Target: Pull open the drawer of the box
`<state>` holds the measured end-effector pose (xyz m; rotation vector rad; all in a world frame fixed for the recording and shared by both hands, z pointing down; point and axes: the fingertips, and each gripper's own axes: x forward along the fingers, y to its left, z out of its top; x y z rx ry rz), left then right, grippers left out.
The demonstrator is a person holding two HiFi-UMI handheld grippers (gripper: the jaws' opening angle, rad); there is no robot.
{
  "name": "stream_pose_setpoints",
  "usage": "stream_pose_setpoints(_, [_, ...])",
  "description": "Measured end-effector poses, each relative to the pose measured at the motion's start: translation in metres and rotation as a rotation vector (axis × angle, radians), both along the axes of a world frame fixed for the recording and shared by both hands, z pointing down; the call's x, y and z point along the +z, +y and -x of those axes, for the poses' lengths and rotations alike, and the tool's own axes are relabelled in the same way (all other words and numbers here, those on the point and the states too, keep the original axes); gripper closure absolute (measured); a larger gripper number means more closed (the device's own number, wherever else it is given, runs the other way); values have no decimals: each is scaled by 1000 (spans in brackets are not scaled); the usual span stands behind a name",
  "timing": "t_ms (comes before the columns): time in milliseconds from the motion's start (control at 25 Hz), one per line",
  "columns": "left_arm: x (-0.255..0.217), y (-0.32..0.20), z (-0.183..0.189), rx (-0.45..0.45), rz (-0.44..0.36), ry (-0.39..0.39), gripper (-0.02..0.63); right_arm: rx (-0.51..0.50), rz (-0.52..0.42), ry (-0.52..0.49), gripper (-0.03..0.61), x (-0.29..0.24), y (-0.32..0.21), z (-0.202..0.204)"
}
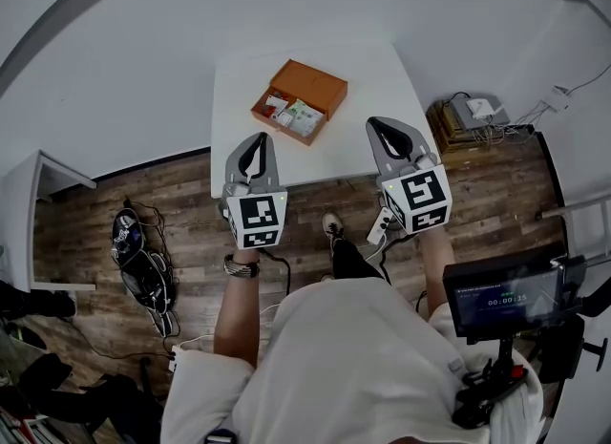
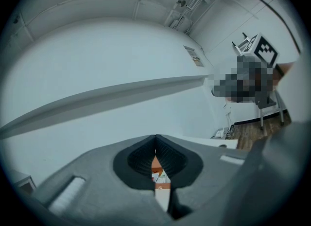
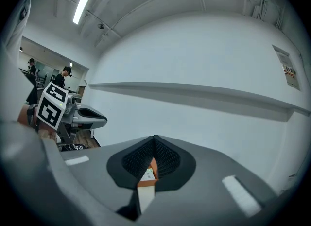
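An orange box (image 1: 313,85) lies on the white table (image 1: 377,74); its drawer (image 1: 289,117) stands pulled out toward me with small packets inside. My left gripper (image 1: 255,139) hovers over the table's front edge, just left of and nearer than the drawer, shut and empty. My right gripper (image 1: 378,125) hangs to the right of the box, also shut with nothing in it. In the left gripper view the jaws meet at the left gripper (image 2: 155,141), and a slice of the box (image 2: 156,165) shows through the gap. The right gripper view shows the right gripper (image 3: 154,141) closed likewise, with the box (image 3: 148,173) below.
Wood floor surrounds the table. A low stack with a power strip and cables (image 1: 470,119) sits right of the table, a dark bag with cords (image 1: 134,246) lies left, and a white shelf (image 1: 43,179) stands far left. A small screen rig (image 1: 501,301) is at my right hip.
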<state>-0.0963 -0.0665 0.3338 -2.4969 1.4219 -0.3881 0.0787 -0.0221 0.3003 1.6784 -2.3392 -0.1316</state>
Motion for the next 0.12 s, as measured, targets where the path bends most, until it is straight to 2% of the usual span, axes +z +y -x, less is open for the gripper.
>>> stream_pose_setpoints(120, [3,3,-3,1,4,1,607,1,7,-7,577,4,4,-2])
